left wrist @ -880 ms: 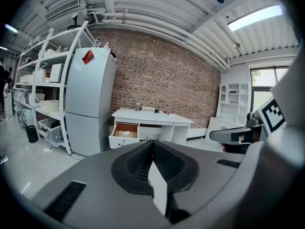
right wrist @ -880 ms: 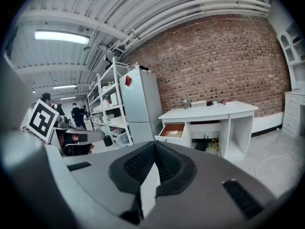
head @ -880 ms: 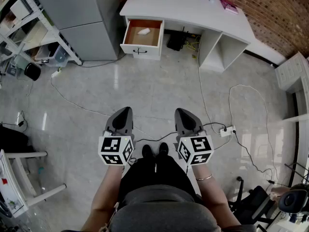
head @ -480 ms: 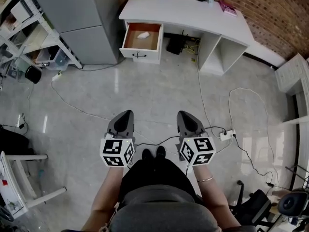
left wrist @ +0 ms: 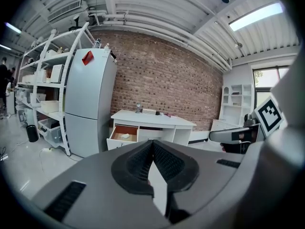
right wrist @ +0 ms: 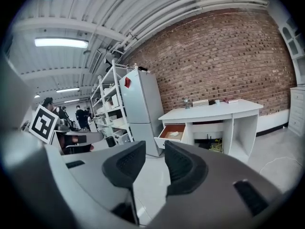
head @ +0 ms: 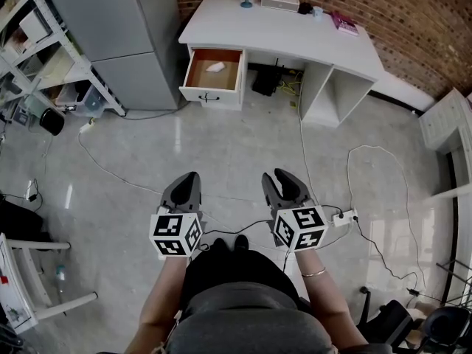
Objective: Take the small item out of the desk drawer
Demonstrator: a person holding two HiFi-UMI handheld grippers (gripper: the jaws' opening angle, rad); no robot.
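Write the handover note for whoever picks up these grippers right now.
Left gripper: shut, empty, held low in front of the person.
Right gripper: jaws apart, nothing between them, level with the left.
Things: the drawer stands pulled open at the end of the desk nearest the grey fridge. The small white item lies inside, well across the floor from both grippers.
Done: drawer open.
Left: approach the desk, reach in, grip the item, lift it out.
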